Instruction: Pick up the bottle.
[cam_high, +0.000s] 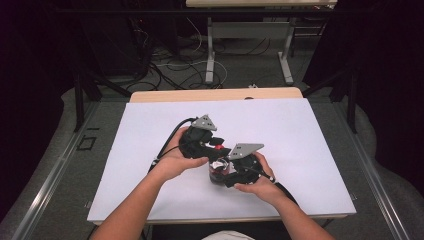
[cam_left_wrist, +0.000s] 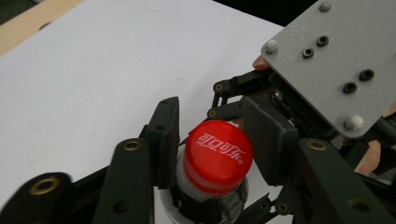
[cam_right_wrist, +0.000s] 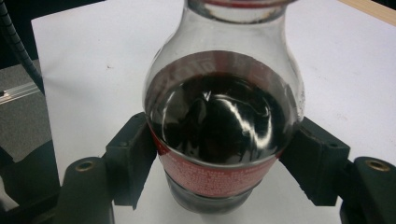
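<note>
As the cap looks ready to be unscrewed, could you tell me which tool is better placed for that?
The left tool: its jaws flank the red cap, while the right tool clamps the bottle body.

A table (cam_high: 320, 200) with a pale wooden top carries a white sheet (cam_high: 280, 130) that covers nearly all of it; a strip of bare wood shows beyond the sheet's far edge. A cola bottle (cam_high: 218, 175) stands upright on the sheet, nearer its front edge.

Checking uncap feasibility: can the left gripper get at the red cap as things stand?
Probably yes: left gripper already has its jaws either side of the red cap, nothing between, while the right gripper clamps the bottle.
</note>
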